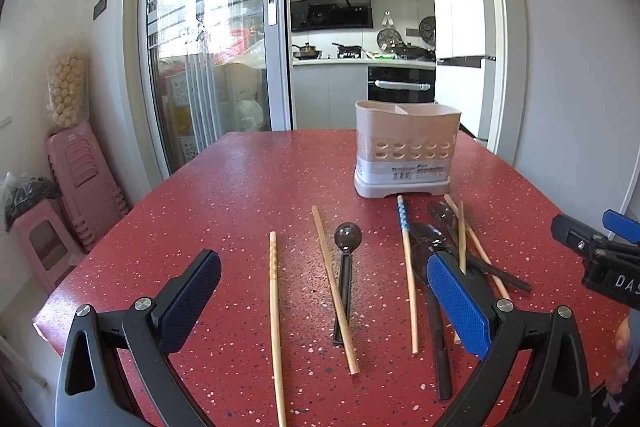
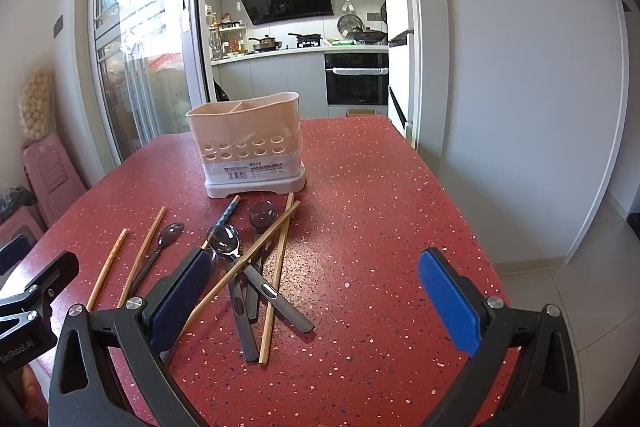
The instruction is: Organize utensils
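Both jaws stand wide open and hold nothing. Chopsticks [image 1: 335,291] and spoons [image 2: 225,241] lie before the holder [image 1: 405,151]

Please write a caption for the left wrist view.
Open left gripper above chopsticks and spoons before an empty holder.

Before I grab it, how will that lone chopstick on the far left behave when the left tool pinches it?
The leftmost chopstick looks like thin, stiff wood, so it should lift without drooping and feel light. It lies flat on the red table, apart from the others, so the open left tool may struggle to get under it. A pinch near one end would probably let it pivot.
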Demonstrator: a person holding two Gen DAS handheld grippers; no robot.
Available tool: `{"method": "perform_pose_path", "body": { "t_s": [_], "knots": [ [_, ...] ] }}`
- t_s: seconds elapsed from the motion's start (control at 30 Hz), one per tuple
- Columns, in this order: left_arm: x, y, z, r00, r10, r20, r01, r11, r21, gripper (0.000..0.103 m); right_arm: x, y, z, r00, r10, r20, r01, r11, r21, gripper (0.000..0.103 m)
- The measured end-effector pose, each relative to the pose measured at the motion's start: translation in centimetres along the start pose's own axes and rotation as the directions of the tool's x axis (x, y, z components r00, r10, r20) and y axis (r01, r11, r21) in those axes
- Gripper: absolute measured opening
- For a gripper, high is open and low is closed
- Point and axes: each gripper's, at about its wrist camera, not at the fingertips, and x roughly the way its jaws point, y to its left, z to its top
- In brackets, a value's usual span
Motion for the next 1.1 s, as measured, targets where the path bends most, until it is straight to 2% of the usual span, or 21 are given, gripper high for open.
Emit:
{"method": "perform_pose_path", "body": {
  "t_s": [0.1,0.3,0.43,0.53,0.67,0.73,0.77,0.83,0.9,0.93,1.0,1.1],
  "knots": [
    [1.1,0.6,-0.1,0.998,0.004,-0.063,-0.004,1.000,-0.004,0.103,0.5,-0.4,0.2,1.000,-0.008,-0.024,0.009,1.000,0.006,0.103],
    [3.4,2.6,-0.3,0.983,0.004,-0.183,-0.008,1.000,-0.023,0.103,2.4,-1.7,1.1,0.992,-0.062,-0.108,0.062,0.998,-0.006,0.103],
    [5.7,4.1,0.0,0.964,0.004,-0.265,-0.011,1.000,-0.024,0.103,4.4,-2.8,2.0,0.980,-0.032,-0.197,0.033,0.999,0.003,0.103],
    [8.0,5.1,0.0,0.939,0.018,-0.343,-0.031,0.999,-0.031,0.103,6.7,-3.3,2.9,0.957,0.018,-0.289,-0.007,0.999,0.039,0.103],
    [10.2,6.0,0.1,0.906,0.022,-0.424,-0.046,0.998,-0.046,0.103,9.9,-3.3,3.7,0.911,0.093,-0.402,-0.057,0.993,0.100,0.095],
    [11.0,6.5,0.3,0.897,0.006,-0.441,-0.039,0.997,-0.065,0.103,11.2,-3.1,3.9,0.884,0.138,-0.446,-0.082,0.986,0.143,0.081],
    [11.3,6.8,0.4,0.894,0.000,-0.449,-0.037,0.997,-0.073,0.103,12.0,-2.9,4.1,0.869,0.169,-0.465,-0.100,0.980,0.170,0.077],
    [12.0,7.2,0.5,0.886,-0.008,-0.463,-0.037,0.995,-0.089,0.103,13.1,-2.6,4.4,0.841,0.231,-0.489,-0.132,0.965,0.228,0.065],
    [12.7,7.4,0.6,0.875,-0.010,-0.484,-0.041,0.995,-0.095,0.103,14.5,-2.2,4.6,0.801,0.302,-0.516,-0.164,0.941,0.297,0.057],
    [12.9,7.5,0.6,0.869,-0.016,-0.494,-0.039,0.994,-0.100,0.103,15.3,-1.9,4.5,0.774,0.347,-0.530,-0.181,0.923,0.340,0.051],
    [13.3,7.6,0.7,0.862,-0.033,-0.507,-0.029,0.993,-0.114,0.103,16.5,-1.4,4.5,0.742,0.386,-0.548,-0.189,0.905,0.381,0.047],
    [13.8,7.5,0.6,0.846,-0.045,-0.531,-0.021,0.993,-0.118,0.103,17.8,-0.5,4.4,0.709,0.416,-0.569,-0.192,0.891,0.411,0.039]
  ]
}}
